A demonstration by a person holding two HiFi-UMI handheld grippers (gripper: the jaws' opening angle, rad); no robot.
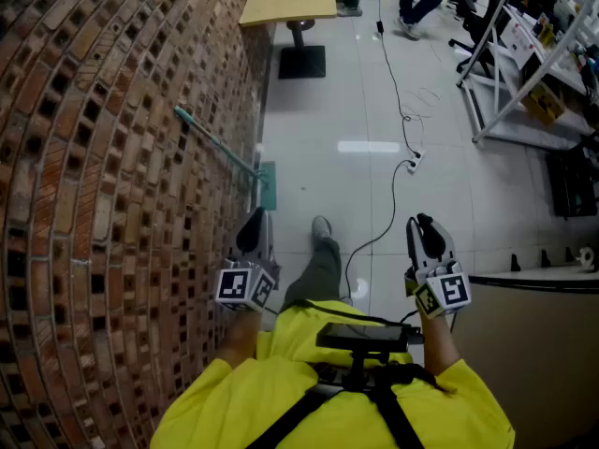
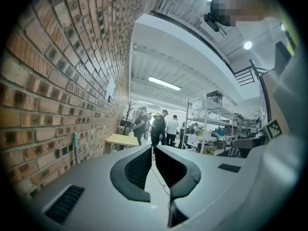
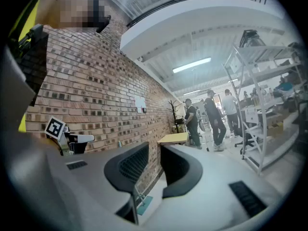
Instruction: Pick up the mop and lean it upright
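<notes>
Mop (image 1: 217, 142) leans on brick wall (image 1: 103, 157), ahead of left tongs (image 1: 255, 223).

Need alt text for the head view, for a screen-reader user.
A teal mop leans against the brick wall, its head on the tiled floor. Below it, a person in yellow holds the left gripper and right gripper level, both empty. A yellow table stands further along the wall.
</notes>
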